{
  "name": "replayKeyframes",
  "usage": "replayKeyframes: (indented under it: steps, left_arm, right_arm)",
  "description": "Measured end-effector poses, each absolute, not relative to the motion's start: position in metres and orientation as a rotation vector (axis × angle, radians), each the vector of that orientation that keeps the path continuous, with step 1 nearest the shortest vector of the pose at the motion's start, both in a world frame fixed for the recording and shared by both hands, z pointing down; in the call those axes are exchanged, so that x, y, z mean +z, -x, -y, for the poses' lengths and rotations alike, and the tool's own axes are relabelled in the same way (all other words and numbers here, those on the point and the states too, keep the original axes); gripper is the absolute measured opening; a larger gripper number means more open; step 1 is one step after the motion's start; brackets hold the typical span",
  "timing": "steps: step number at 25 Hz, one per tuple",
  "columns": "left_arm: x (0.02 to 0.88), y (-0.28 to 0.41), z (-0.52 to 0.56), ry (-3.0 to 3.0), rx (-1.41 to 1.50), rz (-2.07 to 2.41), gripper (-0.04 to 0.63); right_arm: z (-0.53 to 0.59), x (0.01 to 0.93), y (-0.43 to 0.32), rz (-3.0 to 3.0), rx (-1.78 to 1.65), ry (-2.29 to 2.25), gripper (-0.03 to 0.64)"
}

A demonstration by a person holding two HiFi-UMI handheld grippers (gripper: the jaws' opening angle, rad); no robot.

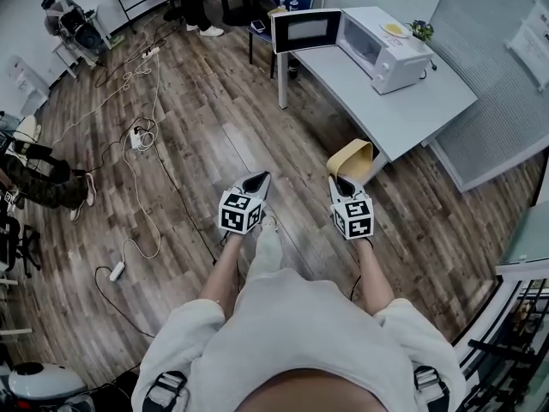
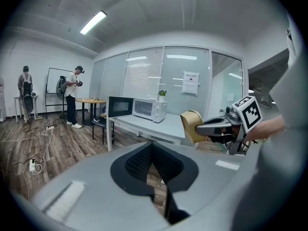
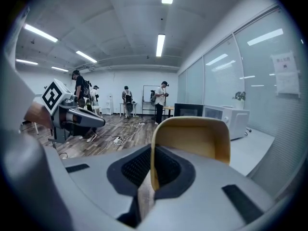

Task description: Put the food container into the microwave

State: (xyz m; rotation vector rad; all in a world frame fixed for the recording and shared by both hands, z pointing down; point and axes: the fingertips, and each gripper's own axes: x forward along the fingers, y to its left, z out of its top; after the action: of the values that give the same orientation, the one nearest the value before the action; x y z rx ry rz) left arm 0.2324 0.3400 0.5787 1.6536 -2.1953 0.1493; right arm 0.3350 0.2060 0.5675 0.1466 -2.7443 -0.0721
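While my left gripper (image 1: 257,180) hangs closed and empty, my right gripper (image 1: 344,184) pinches the rim of the tan plastic food container (image 1: 352,156). Well ahead, the white boxy microwave (image 1: 388,51) sits door-open on the grey table (image 1: 412,114): carrying and loading remain.
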Motion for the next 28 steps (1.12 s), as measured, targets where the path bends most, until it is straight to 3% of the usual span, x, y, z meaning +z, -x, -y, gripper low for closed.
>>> replayKeyframes:
  steps: [28]
  left_arm:
    - [0.579, 0.013, -0.203, -1.777, 0.125, 2.088, 0.011]
  right_arm:
    - [-0.086, 0.567, -0.108, 2.674, -0.080, -0.293, 0.018]
